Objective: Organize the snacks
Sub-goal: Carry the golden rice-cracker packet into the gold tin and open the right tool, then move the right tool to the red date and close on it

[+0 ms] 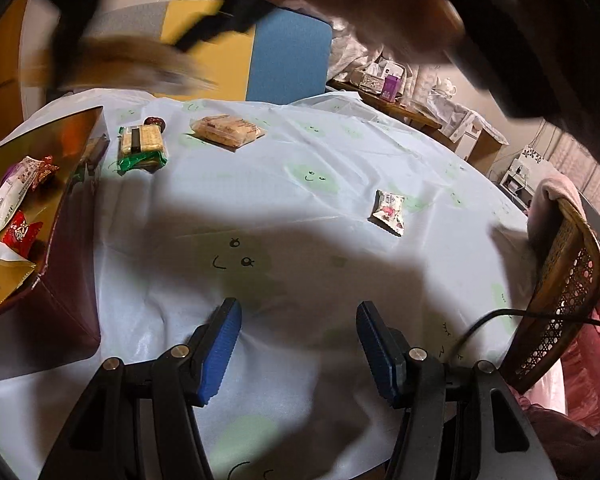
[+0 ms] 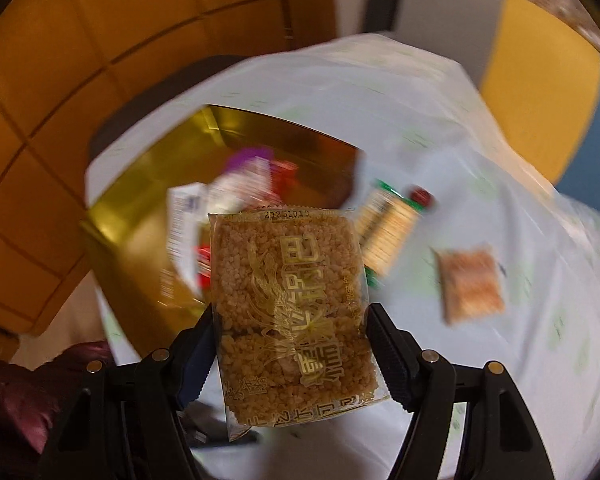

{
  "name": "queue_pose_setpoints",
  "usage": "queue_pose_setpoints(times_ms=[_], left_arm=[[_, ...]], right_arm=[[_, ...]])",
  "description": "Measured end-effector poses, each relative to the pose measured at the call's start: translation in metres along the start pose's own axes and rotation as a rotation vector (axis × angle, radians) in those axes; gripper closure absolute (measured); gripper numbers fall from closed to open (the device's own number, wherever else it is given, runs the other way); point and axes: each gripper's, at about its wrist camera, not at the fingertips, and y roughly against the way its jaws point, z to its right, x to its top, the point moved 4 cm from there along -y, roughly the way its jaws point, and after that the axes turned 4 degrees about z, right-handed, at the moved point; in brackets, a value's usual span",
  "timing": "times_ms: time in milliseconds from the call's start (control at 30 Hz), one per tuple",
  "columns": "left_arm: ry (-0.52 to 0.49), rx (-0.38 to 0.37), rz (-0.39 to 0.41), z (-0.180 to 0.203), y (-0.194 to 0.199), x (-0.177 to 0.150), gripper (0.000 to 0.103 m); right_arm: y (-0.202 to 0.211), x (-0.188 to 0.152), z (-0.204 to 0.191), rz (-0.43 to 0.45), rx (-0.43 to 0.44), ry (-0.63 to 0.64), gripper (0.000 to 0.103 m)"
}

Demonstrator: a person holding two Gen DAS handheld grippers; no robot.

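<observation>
My right gripper (image 2: 290,332) is shut on a clear packet of rice crackers (image 2: 292,296) with gold print, held in the air above the table near the gold-lined box (image 2: 148,184). In the left wrist view that gripper and a hand pass blurred across the top, with the packet (image 1: 140,64) over the box's far end. My left gripper (image 1: 298,344) stands open over bare tablecloth, nothing between its blue pads. The box (image 1: 76,136) at the left holds several wrapped snacks. On the cloth lie a green-edged cracker pack (image 1: 142,146), another rice cracker packet (image 1: 228,130) and a small white wrapped snack (image 1: 389,211).
A pale blue tablecloth (image 1: 340,160) with green faces covers the round table. A wicker chair (image 1: 560,304) with a pink cloth stands at the right edge, with a black cable by it. Blue and yellow chair backs (image 1: 288,56) stand behind the table. A small dark red item (image 1: 156,122) lies by the cracker pack.
</observation>
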Motion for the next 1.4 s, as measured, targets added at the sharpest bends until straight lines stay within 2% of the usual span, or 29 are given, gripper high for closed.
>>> queue_pose_setpoints(times_ms=[133, 333, 400, 533, 733, 933, 1100, 1233, 1400], left_arm=[[0.018, -0.013, 0.002, -0.001, 0.001, 0.0, 0.043], [0.04, -0.029, 0.004, -0.004, 0.003, 0.0, 0.043], [0.041, -0.031, 0.004, -0.004, 0.003, 0.0, 0.043], [0.037, -0.027, 0.005, -0.003, 0.002, 0.0, 0.043], [0.024, -0.018, 0.004, -0.002, 0.002, -0.001, 0.043], [0.013, -0.01, 0.004, -0.001, 0.002, -0.002, 0.043], [0.005, -0.002, 0.002, 0.0, 0.002, -0.002, 0.043], [0.009, 0.0, 0.0, 0.0, 0.001, -0.001, 0.043], [0.016, 0.0, -0.004, 0.0, 0.002, -0.001, 0.043]], right_arm=[[-0.012, 0.019, -0.04, 0.001, 0.074, 0.091, 0.03], [-0.043, 0.022, -0.076, -0.077, 0.132, 0.185, 0.03], [-0.055, 0.019, -0.08, -0.111, 0.162, 0.187, 0.03], [-0.066, 0.012, -0.08, -0.129, 0.154, 0.179, 0.029], [-0.061, 0.008, -0.071, -0.101, 0.154, 0.141, 0.029], [-0.04, 0.006, -0.042, -0.035, 0.115, 0.055, 0.03], [-0.021, -0.011, 0.003, 0.002, 0.059, -0.066, 0.029], [-0.008, -0.031, 0.048, 0.028, -0.042, -0.171, 0.029], [0.0, -0.049, 0.104, 0.048, -0.227, -0.274, 0.029]])
